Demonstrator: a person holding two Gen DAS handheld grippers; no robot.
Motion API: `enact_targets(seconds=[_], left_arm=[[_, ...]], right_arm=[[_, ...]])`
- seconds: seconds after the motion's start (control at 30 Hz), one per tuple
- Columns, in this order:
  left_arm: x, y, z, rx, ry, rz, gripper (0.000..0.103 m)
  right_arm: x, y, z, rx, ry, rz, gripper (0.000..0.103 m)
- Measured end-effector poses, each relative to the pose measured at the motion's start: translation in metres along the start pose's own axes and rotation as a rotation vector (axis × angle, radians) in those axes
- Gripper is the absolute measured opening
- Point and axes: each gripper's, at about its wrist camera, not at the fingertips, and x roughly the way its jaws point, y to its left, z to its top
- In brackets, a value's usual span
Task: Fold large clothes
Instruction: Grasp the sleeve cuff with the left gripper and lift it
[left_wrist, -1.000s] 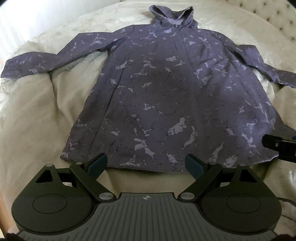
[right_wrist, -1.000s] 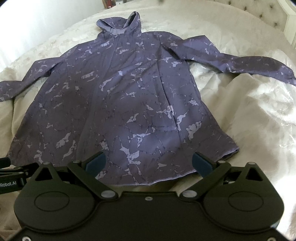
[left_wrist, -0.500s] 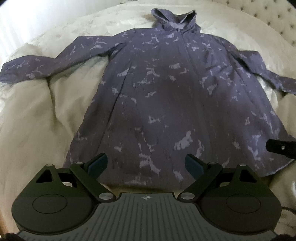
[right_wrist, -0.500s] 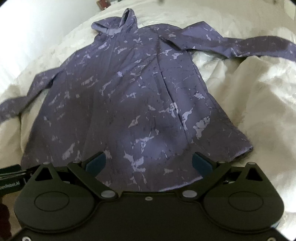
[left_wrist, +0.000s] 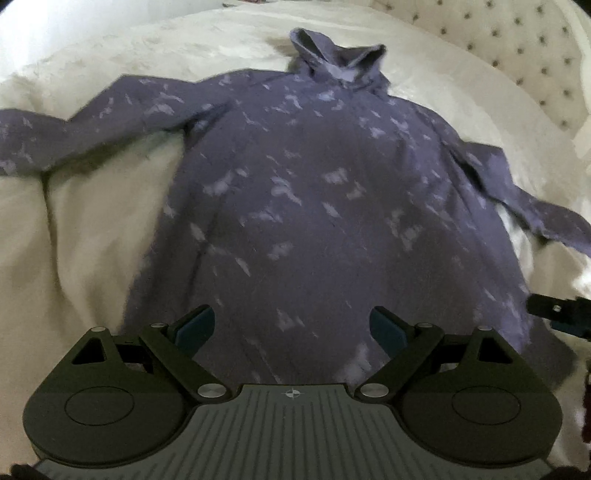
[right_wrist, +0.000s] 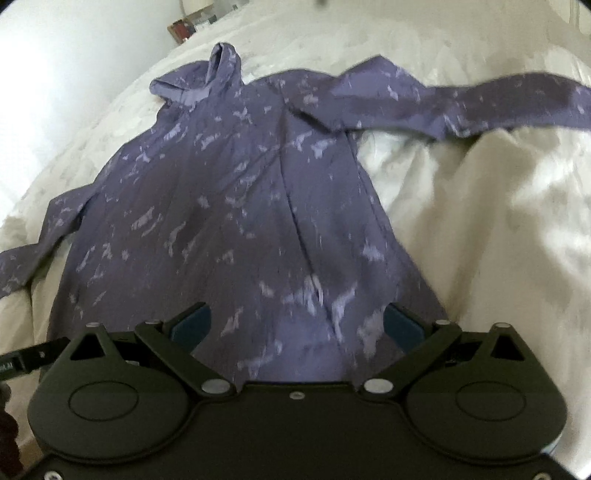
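A large purple hooded jacket (left_wrist: 325, 206) with pale marbled marks lies flat on a cream bed, hood at the far end, both sleeves spread out. It also shows in the right wrist view (right_wrist: 236, 206). My left gripper (left_wrist: 291, 326) is open and empty above the jacket's lower hem area. My right gripper (right_wrist: 297, 325) is open and empty above the hem on the right side. The right gripper's tip (left_wrist: 557, 314) shows at the right edge of the left wrist view. The left gripper's tip (right_wrist: 22, 362) shows at the left edge of the right wrist view.
The cream quilt (left_wrist: 81, 236) is rumpled with folds on both sides of the jacket (right_wrist: 498, 221). A tufted headboard (left_wrist: 498, 48) stands at the far right. Small items (right_wrist: 184, 27) sit beyond the bed's far edge.
Both grippers have moved forward over the jacket's hem, so the hem has slipped under them. The right view has swung left. Both stay open.
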Motion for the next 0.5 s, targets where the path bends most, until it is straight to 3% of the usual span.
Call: enact_targets(seconds=[0.2, 0.5], left_arm=[[0.007, 0.038, 0.032, -0.023, -0.062, 0.092, 0.092], [0.004, 0.151, 0.080, -0.152, -0.146, 0.300, 0.092]], right_arm=[[0.016, 0.017, 0.022, -0.065, -0.025, 0.016, 0.100], [0.054, 0.078, 0.052, -0.183, -0.046, 0.153, 0.100]])
